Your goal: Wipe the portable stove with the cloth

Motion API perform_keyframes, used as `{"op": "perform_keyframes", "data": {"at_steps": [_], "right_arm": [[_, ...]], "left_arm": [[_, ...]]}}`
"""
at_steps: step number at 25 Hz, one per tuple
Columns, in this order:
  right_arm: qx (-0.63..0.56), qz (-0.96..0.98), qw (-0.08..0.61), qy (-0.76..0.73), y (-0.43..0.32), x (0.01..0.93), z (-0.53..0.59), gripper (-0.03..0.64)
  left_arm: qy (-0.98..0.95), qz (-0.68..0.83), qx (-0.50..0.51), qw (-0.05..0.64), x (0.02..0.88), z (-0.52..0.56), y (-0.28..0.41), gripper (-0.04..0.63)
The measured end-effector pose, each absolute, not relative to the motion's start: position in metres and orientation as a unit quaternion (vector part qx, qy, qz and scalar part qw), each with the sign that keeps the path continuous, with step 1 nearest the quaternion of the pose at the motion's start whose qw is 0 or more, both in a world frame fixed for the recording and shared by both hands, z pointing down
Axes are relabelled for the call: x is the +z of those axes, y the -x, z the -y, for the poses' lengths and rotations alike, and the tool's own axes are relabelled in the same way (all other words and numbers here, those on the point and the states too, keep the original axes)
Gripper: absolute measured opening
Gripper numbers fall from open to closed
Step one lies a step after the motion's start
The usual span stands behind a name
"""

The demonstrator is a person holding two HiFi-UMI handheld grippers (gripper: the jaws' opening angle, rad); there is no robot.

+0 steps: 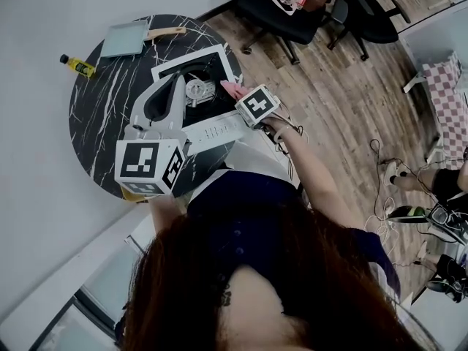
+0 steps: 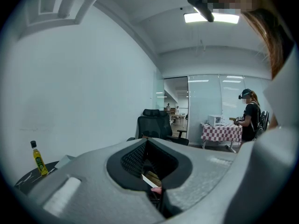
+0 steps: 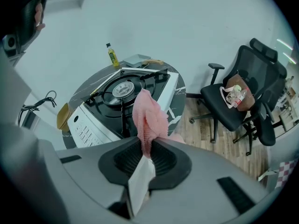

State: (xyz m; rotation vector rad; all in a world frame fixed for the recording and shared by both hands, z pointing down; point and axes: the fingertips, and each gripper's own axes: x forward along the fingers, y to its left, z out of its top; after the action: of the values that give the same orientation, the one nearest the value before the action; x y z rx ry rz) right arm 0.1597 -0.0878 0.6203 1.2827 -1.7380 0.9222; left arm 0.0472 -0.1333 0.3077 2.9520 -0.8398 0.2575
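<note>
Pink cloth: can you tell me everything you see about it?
The pink cloth looks soft and bumpy. It is bunched up and pinched between the shut jaws of the right gripper. A white tag hangs from its near end. It pokes out toward the portable stove; whether they touch is unclear.

The stove (image 1: 196, 90) sits on the worktop (image 1: 95, 115). Left of the stove, by the worktop's rim, stands a bottle (image 1: 77, 66); behind the stove lies a flat board (image 1: 124, 39). The cloth (image 1: 232, 88) is at the stove's right edge, in the right tongs (image 1: 238, 94). Behind and right of the stove, an office chair (image 1: 281, 9) stands on the floor
</note>
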Motion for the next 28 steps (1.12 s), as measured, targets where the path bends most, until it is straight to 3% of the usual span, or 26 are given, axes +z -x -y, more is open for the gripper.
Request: {"op": "perform_keyframes", "data": {"at_steps": [21,28], "right_arm": [[0.410,0.636,0.378,-0.534,-0.137,0.623,0.018,0.060],[0.371,0.631,0.380,-0.565,-0.138,0.616,0.018,0.060]], "left_arm": [[-0.962,0.261,0.073,0.039,0.310,0.081,-0.012,0.012],[-0.963,0.258,0.070,0.036,0.307,0.060,0.005,0.012]]}}
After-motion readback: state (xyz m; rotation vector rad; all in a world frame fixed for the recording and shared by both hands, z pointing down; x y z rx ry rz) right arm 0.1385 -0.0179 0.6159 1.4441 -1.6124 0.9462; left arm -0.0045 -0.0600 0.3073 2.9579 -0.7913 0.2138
